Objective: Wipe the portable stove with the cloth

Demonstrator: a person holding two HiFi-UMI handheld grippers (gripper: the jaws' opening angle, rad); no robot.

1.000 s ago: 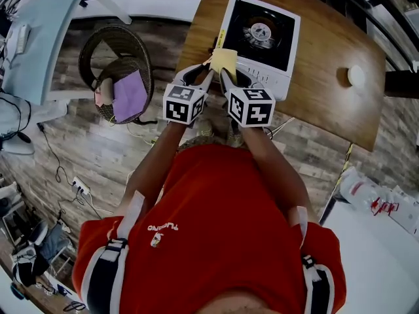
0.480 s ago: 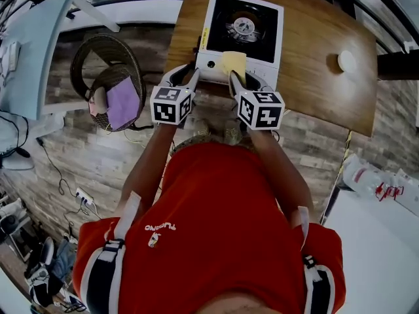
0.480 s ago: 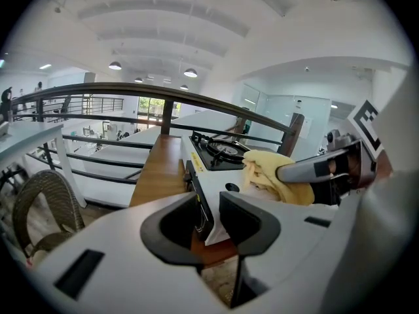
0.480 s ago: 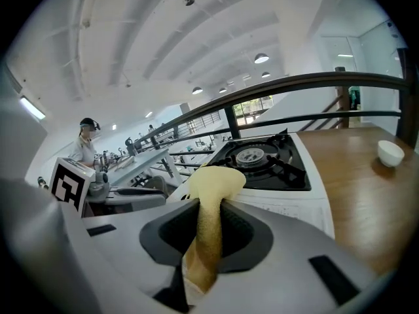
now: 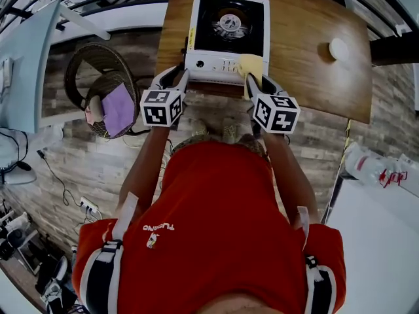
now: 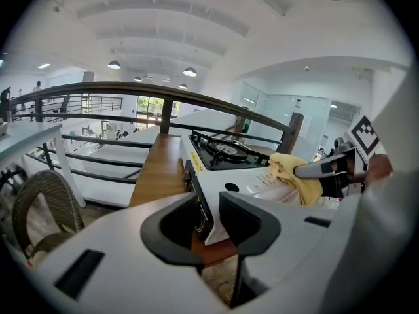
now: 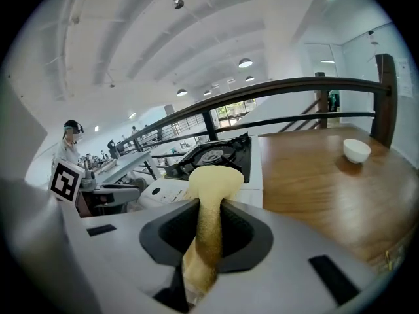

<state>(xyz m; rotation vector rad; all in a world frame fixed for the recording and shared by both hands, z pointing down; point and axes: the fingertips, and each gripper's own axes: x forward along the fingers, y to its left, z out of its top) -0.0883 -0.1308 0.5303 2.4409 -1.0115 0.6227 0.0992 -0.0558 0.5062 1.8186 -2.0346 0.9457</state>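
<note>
**Cloth on front panel, left gripper at the stove corner**

Right gripper [image 7: 209, 222] is clamped on the yellow cloth [image 7: 213, 174], bunched end forward. It sits against the right end of the portable stove [image 5: 226, 25] front panel, probably so the cloth leads the stroke. Left gripper [image 6: 208, 218] has its jaws apart with the stove's front-left corner in the gap, likely bracing; I can't tell if it touches. The stove sits close to the near edge of the table [image 5: 308, 77], so there's little room there. Bare wood to the right, and the white bowl [image 5: 338, 48] is well apart.
</note>
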